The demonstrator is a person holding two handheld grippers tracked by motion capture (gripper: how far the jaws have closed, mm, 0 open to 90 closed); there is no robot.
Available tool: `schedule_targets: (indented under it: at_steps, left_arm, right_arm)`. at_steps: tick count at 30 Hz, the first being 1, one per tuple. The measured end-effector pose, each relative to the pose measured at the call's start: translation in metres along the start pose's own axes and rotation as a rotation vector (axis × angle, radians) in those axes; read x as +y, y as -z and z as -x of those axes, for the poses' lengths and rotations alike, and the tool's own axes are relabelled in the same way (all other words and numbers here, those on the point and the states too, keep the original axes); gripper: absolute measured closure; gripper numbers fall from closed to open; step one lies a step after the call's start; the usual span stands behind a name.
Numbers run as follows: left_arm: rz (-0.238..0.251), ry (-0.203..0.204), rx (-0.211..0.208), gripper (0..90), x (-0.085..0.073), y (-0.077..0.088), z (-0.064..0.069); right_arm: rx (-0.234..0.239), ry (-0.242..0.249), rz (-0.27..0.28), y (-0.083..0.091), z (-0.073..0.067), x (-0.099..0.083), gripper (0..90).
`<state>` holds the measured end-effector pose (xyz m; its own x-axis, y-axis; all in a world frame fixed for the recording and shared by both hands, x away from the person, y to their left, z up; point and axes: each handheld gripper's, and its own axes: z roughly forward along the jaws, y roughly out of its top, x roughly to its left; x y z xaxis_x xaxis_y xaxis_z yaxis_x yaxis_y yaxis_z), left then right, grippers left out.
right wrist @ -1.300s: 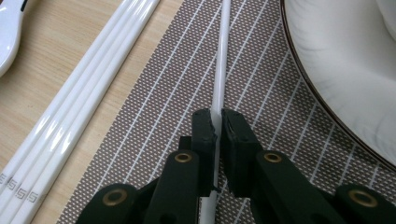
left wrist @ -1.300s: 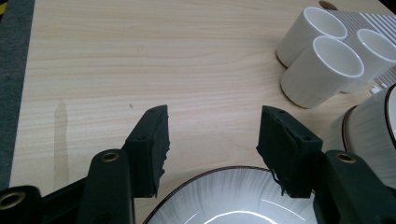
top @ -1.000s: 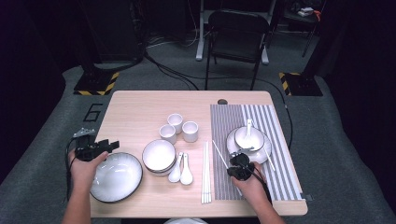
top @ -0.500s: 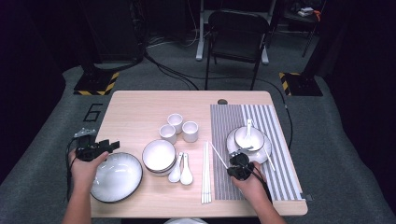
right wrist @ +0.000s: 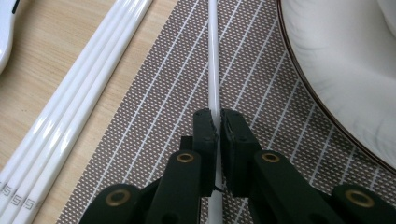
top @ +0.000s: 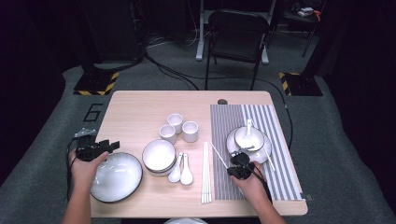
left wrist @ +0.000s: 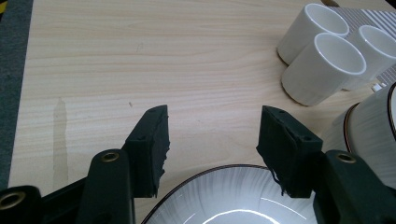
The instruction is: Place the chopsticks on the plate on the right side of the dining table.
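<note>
Right gripper view: right gripper clamped on a single white chopstick, which lies on the striped placemat just beside the plate. High view: right hand rests near the table's front edge. Left gripper stands released, jaws apart above the rim of a large bowl at the front left corner.

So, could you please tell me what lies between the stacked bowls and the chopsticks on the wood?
Two white spoons lie side by side there, as the high view shows.
</note>
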<state>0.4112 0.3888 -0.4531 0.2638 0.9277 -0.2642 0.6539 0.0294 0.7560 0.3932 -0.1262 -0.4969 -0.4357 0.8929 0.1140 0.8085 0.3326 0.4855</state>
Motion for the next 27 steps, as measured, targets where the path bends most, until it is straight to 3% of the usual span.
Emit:
schedule_targets:
  at_steps: [11, 12, 27]
  left_arm:
    - [0.0, 0.0, 0.0, 43.3, 0.0, 0.0, 0.0]
    - [0.0, 0.0, 0.0, 43.4, 0.0, 0.0, 0.0]
    - [0.001, 0.007, 0.004, 43.4, 0.0, 0.001, 0.0]
  right_arm:
    - [0.02, -0.028, 0.004, 0.0, 0.003, 0.0, 85.4]
    - [0.024, -0.047, 0.0, 0.0, 0.002, 0.0, 85.4]
    - [0.029, -0.037, 0.047, 0.01, 0.005, 0.001, 85.5]
